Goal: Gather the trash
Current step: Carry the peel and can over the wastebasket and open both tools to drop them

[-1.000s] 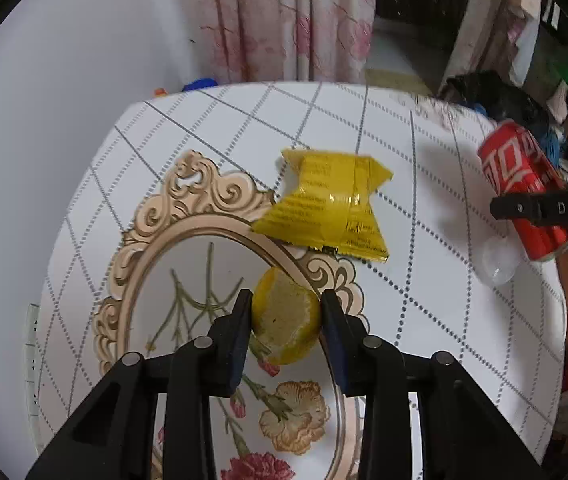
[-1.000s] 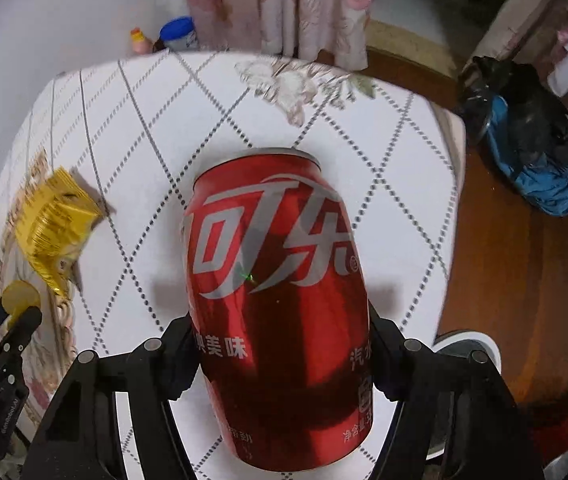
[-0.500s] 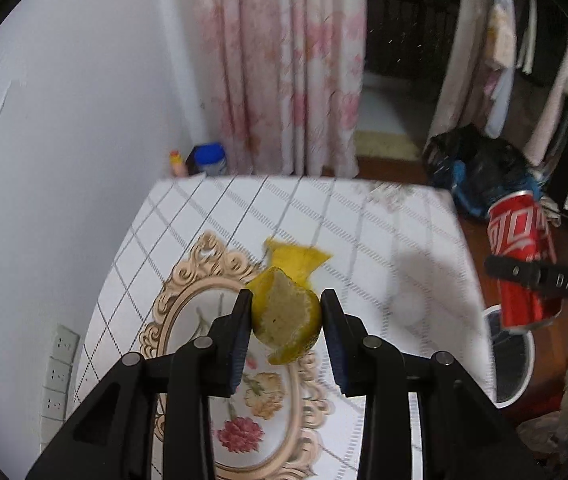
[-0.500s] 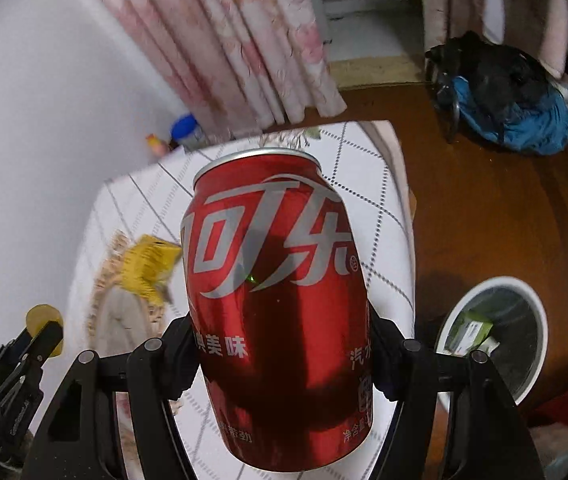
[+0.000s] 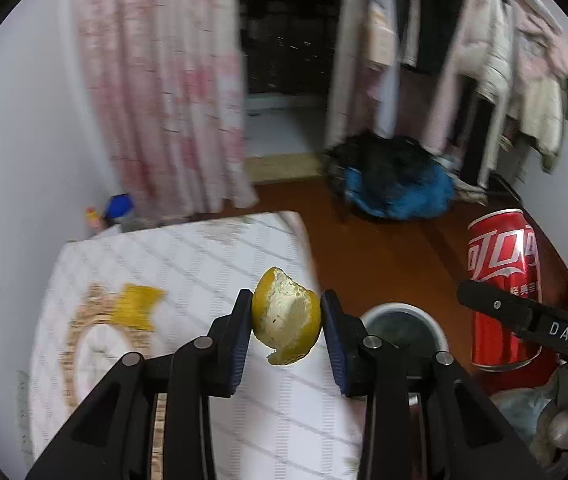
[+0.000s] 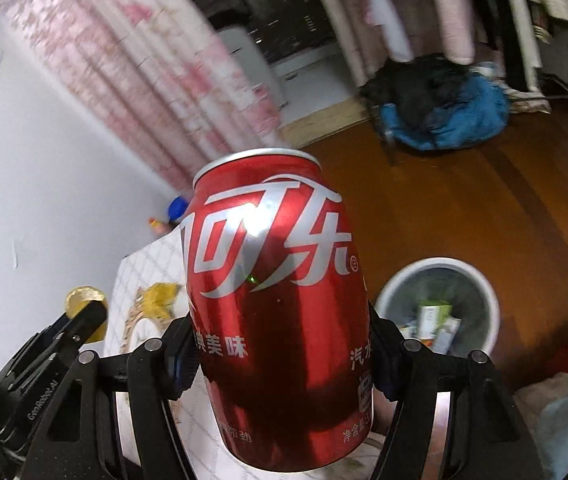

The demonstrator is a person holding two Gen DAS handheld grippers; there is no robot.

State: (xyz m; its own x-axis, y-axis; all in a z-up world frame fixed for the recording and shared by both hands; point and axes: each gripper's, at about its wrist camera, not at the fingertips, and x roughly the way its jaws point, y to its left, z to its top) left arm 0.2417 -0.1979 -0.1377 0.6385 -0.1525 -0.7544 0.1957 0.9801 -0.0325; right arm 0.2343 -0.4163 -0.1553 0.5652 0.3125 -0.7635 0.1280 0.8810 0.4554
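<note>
My left gripper (image 5: 286,322) is shut on a yellow lemon peel (image 5: 286,316), held in the air above the table's right edge. My right gripper (image 6: 280,354) is shut on an upright red cola can (image 6: 276,300), held high beside the table; the can also shows in the left wrist view (image 5: 502,288). A yellow wrapper (image 5: 138,306) lies on the table (image 5: 212,256) by the gold oval pattern. A white trash bin (image 6: 440,308) with several scraps inside stands on the floor below; in the left wrist view the bin (image 5: 402,324) sits just right of the peel.
The white wall is at the left, pink curtains behind the table. A blue and black bundle (image 5: 396,184) lies on the brown wooden floor. Clothes hang at the far right. A small bottle and a blue-capped item (image 5: 118,208) stand in the corner.
Both grippers have risen and swung right, away from the table. The bin has come closer under them. The peel and can stay gripped.
</note>
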